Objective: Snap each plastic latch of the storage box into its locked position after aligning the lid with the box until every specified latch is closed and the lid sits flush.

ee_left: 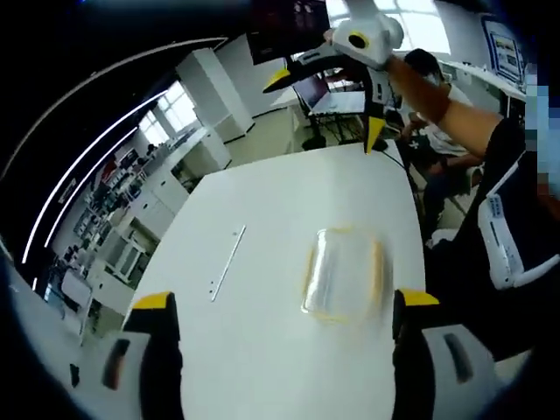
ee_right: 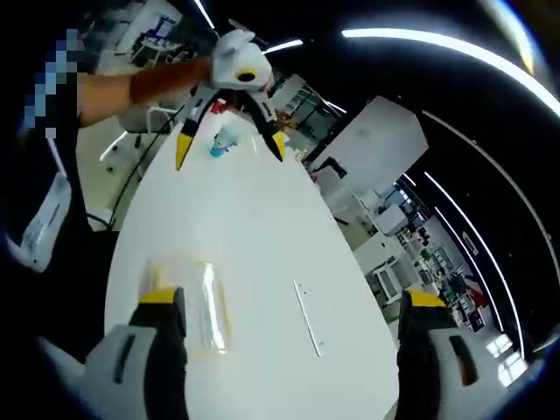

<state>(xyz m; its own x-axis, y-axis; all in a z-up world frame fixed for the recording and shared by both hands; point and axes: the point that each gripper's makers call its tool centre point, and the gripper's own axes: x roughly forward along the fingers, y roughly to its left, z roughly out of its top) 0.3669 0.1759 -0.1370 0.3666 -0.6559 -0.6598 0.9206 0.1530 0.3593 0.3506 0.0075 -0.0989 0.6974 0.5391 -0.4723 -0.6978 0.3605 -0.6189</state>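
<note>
Hovering both grippers above the storage box (ee_left: pixel 343 273), nothing gripped yet.

Left gripper (ee_left: pixel 284 302) jaws spread wide, empty; right gripper (ee_right: pixel 284 302) the same, wide and empty. Box is clear plastic with yellowish latches along its sides, lid on, lying on the white table (ee_left: pixel 289 201) near the person's edge, beside a thin white strip (ee_left: pixel 227 261). Can't tell whether the latches are locked. Advice: check the lid seats square first, then brace one side and press the opposite latch down with a fingertip.
</note>
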